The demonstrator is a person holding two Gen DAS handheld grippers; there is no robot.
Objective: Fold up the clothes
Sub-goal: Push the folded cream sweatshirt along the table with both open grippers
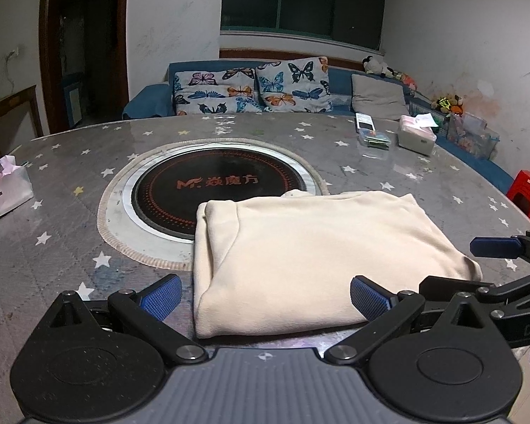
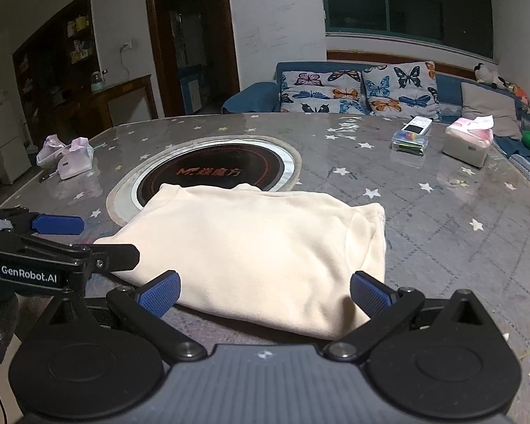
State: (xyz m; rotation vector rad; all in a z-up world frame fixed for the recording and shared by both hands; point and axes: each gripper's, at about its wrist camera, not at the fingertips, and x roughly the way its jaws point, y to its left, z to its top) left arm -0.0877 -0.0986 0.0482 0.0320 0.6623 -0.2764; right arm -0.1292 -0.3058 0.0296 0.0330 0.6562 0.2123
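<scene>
A cream garment [image 1: 307,258], folded into a thick rectangle, lies on the star-patterned table [image 1: 53,233]; it also shows in the right wrist view [image 2: 258,247]. My left gripper [image 1: 265,298] is open, its blue pads just off the garment's near edge, holding nothing. My right gripper [image 2: 265,293] is open and empty at the near edge too. Each gripper shows in the other's view: the right gripper [image 1: 501,265] beside the garment's right corner, the left gripper [image 2: 74,243] at its left corner.
A round black hotplate [image 1: 215,194] is set in the table under the garment's far edge. A tissue box [image 1: 417,134] and small boxes [image 1: 371,134] stand far right, a pink bag [image 1: 7,187] far left. A sofa [image 1: 251,88] lies behind, a red stool [image 1: 528,198] at right.
</scene>
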